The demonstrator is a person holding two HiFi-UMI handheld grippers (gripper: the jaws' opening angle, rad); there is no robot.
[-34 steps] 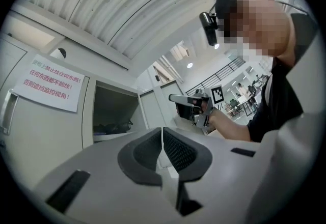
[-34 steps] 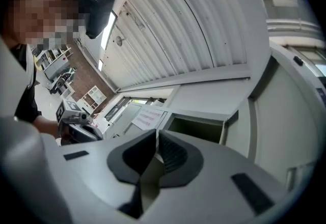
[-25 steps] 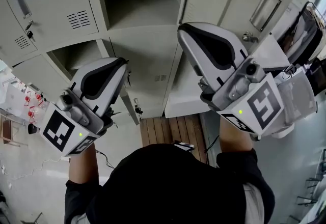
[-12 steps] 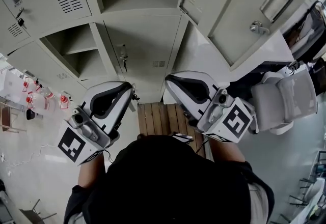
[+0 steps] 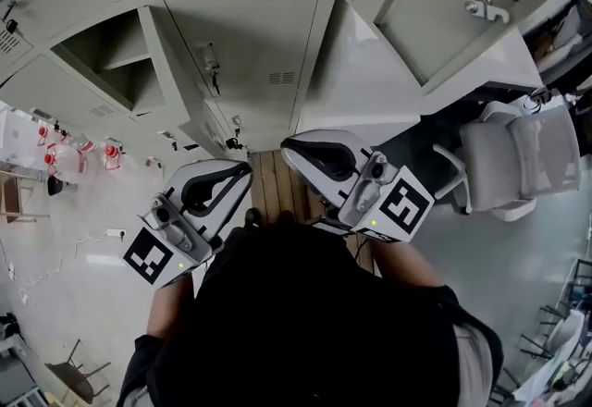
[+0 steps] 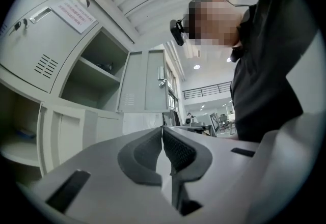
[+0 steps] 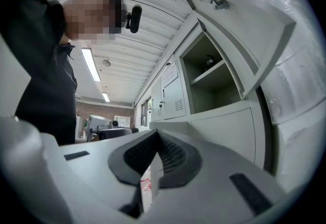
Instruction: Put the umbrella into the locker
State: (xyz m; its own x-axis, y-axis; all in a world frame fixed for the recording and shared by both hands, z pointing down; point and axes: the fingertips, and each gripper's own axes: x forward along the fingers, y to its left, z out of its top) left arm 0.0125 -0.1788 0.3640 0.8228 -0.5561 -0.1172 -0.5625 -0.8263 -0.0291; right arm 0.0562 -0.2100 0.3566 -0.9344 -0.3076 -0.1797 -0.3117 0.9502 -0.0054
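Observation:
No umbrella shows in any view. In the head view both grippers are held low, close to the person's dark torso, and point toward the grey lockers. My left gripper is shut; in the left gripper view its pads meet with nothing between them. My right gripper is also shut and empty, its pads pressed together. An open locker compartment lies at the upper left, seen also in the left gripper view. The right gripper view shows another open compartment under a swung-out door.
An open locker door juts out at the upper right. A white chair stands to the right. A strip of wooden planks lies at the lockers' foot. Red-capped items and a cable sit on the floor, left.
Both grippers have dropped and drawn back toward the person's body. The lockers now fill less of the head view, and more floor and the chair show.

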